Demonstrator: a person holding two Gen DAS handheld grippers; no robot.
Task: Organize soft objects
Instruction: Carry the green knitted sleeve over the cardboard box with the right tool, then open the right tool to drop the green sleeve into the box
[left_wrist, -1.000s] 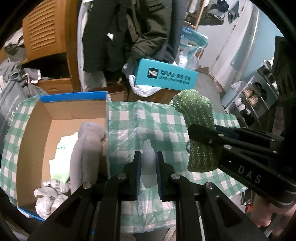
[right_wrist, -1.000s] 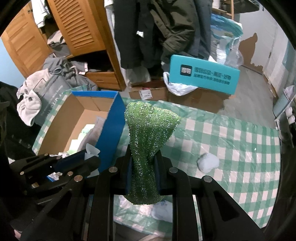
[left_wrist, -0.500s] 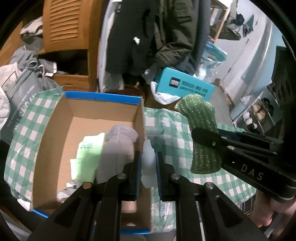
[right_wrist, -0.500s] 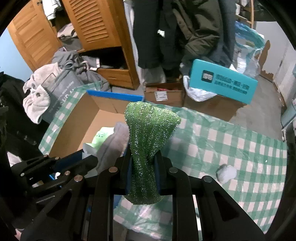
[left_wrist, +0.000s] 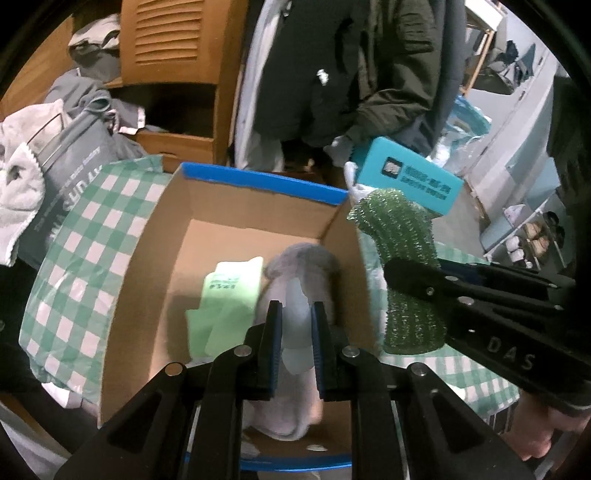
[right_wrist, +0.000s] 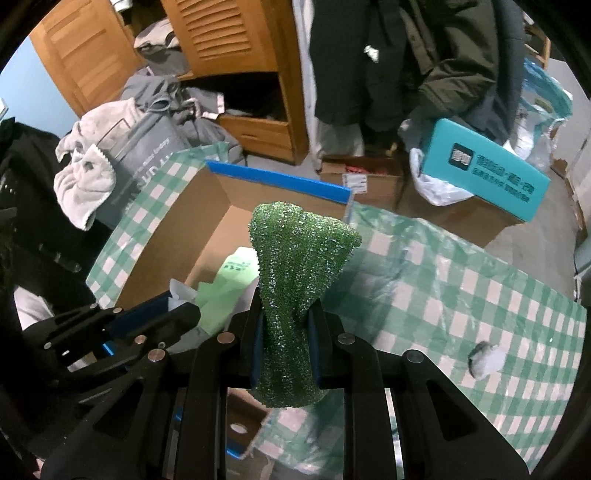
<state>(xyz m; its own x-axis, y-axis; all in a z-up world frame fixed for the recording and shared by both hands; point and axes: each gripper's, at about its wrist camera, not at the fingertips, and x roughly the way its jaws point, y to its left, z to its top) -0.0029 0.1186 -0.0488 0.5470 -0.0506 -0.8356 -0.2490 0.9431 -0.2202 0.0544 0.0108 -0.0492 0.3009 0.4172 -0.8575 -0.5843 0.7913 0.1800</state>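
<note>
My left gripper (left_wrist: 296, 314) is shut on a small pale white soft piece (left_wrist: 297, 332) and holds it above the open cardboard box (left_wrist: 155, 236). In the box lie a grey plush item (left_wrist: 306, 266) and a light green cloth (left_wrist: 229, 295). My right gripper (right_wrist: 286, 321) is shut on a green glittery scrubber cloth (right_wrist: 295, 266), held upright at the box's right wall; it also shows in the left wrist view (left_wrist: 402, 258). The left gripper shows in the right wrist view (right_wrist: 177, 314), low at the left.
A green checked tablecloth (right_wrist: 461, 288) covers the table. A small white fluffy ball (right_wrist: 485, 362) lies on it at the right. Behind stand a teal box (right_wrist: 491, 177), brown cartons, hanging dark coats, a wooden wardrobe and a pile of grey clothes at the left.
Both grippers have moved left with their loads. The left gripper went from over the tablecloth to over the box interior. The green scrubber now stands at the box's right wall.
</note>
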